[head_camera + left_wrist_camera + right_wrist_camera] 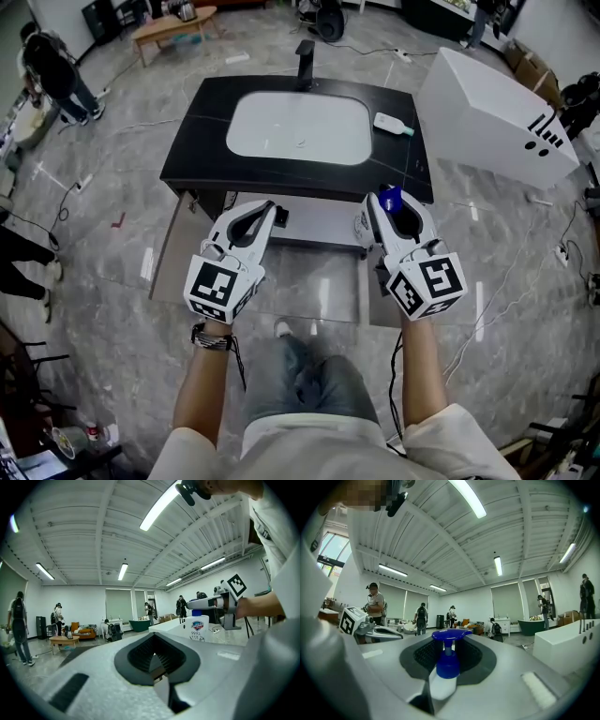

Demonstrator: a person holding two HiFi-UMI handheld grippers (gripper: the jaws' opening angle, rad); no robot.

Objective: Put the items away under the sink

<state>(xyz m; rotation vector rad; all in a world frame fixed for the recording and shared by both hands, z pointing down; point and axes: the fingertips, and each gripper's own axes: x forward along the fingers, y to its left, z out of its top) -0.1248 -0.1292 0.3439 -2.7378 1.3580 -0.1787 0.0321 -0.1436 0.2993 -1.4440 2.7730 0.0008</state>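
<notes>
A white soap bottle with a blue pump [392,197] is held upright in my right gripper [386,202], which is shut on it. In the right gripper view the blue pump [449,660] stands up between the jaws of that gripper [443,682]. My left gripper [270,208] hovers beside it, its jaws together and nothing in them [154,656]. Both grippers hang in front of the open cupboard [319,223] under the black sink top [202,141]. From the left gripper view the bottle [198,628] shows in the right gripper [211,603].
Another white bottle with a teal cap [392,123] lies on the counter right of the white basin [298,127]. The cupboard doors [173,253] swing open to both sides. A big white tub [497,112] stands at the right. People [56,75] stand far left.
</notes>
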